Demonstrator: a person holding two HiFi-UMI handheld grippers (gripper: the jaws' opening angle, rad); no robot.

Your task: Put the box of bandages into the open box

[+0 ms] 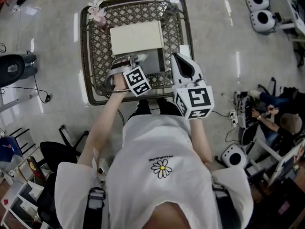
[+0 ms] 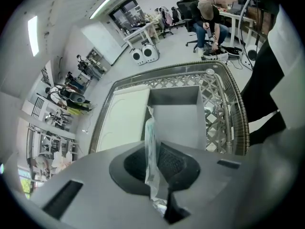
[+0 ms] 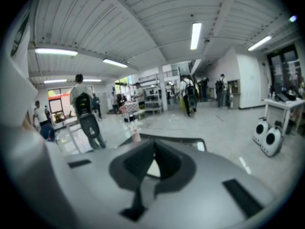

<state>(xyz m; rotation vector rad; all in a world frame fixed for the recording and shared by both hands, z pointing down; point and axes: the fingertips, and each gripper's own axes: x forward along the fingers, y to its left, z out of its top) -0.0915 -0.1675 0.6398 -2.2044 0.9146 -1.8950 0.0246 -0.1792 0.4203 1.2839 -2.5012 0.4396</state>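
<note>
Clearly the box of bandages (image 2: 150,151) is not yet in place: it sits pinched in the left gripper (image 2: 157,149), whose fingers (image 2: 175,165) are closed almost fully on it, just above the open box (image 2: 178,123). Only its thin, clear-wrapped edge faces the left gripper view, so it stands on edge. Its long axis runs out along the fingers, and its far end points down toward the grey hollow of the open box. That slim, nose-down hold probably lets it slide in without catching a wall. The white lid (image 2: 125,123) lies folded back to the left, which leaves the mouth free. Both rest on the lattice surface (image 2: 224,104). The right gripper (image 3: 153,151) hangs nearby over the surface's near edge, its fingers together on nothing, likely kept out of the way.
</note>
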